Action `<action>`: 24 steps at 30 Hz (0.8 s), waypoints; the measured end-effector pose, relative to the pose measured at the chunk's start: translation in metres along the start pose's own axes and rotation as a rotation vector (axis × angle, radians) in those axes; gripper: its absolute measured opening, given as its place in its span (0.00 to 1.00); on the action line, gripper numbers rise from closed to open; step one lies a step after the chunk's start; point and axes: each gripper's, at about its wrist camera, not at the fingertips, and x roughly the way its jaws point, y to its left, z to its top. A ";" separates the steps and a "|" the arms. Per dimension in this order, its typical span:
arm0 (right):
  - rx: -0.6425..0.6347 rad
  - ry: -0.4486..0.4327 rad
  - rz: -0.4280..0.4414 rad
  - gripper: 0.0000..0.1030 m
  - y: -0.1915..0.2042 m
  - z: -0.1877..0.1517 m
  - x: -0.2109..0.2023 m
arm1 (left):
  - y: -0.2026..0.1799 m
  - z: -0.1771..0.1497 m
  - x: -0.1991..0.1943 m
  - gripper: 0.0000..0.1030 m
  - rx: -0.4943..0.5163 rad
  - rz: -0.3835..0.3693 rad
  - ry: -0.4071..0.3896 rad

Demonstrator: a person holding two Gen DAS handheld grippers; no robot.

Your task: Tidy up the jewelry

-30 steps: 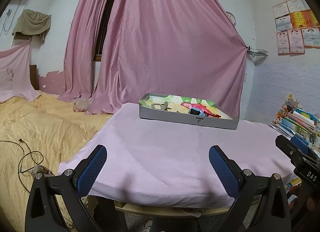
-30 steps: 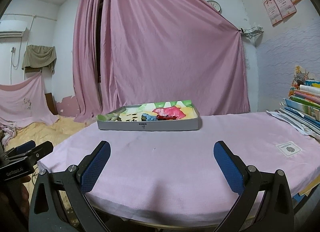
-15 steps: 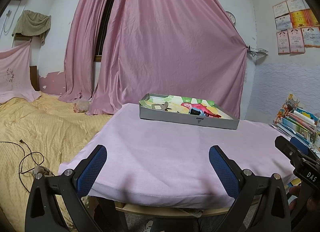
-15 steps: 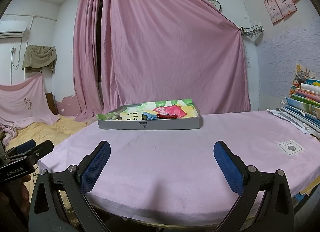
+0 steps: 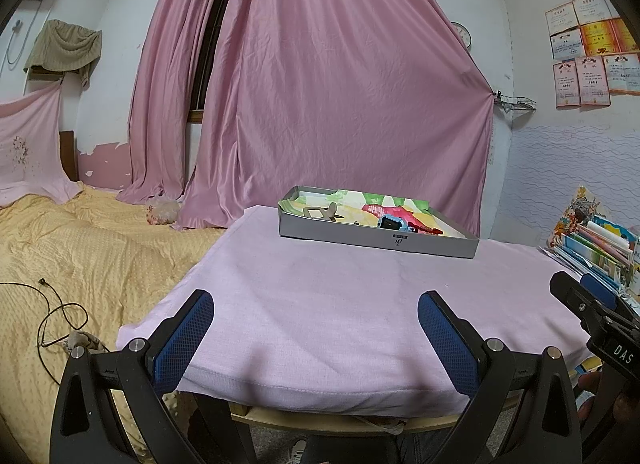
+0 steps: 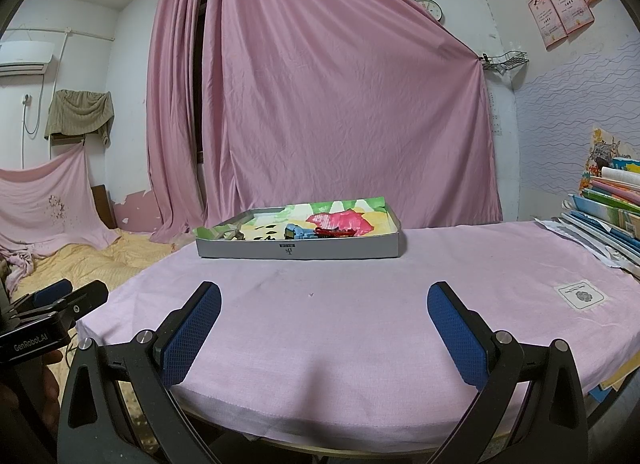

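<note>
On the far side of the pink-covered table (image 5: 340, 304) a shallow grey tray (image 5: 372, 239) is set, lined with brightly printed paper. Inside the tray a blue watch-like piece (image 5: 391, 223) is seen near the front wall, with a red item (image 5: 426, 229) just beside it and a beige piece (image 5: 322, 212) towards the tray's opposite end; finer detail cannot be made out. Well short of the tray, at the table's near edge, the left gripper (image 5: 316, 338) is held with its jaws spread wide and nothing between them. The right gripper (image 6: 324, 334) is likewise held wide apart and empty, well apart from the tray. Stacked books (image 6: 612, 219) are seen beside the table, off to the tray's side.
</note>
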 end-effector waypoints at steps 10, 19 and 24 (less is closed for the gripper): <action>-0.001 0.000 0.000 0.99 0.000 0.000 0.000 | 0.000 0.000 0.000 0.99 -0.001 0.000 0.001; 0.000 0.001 0.000 0.99 0.000 0.000 0.000 | 0.000 0.000 0.001 0.99 -0.001 0.000 0.001; 0.001 0.003 0.002 0.99 0.001 -0.002 0.001 | 0.000 0.001 0.001 0.99 0.000 0.000 0.001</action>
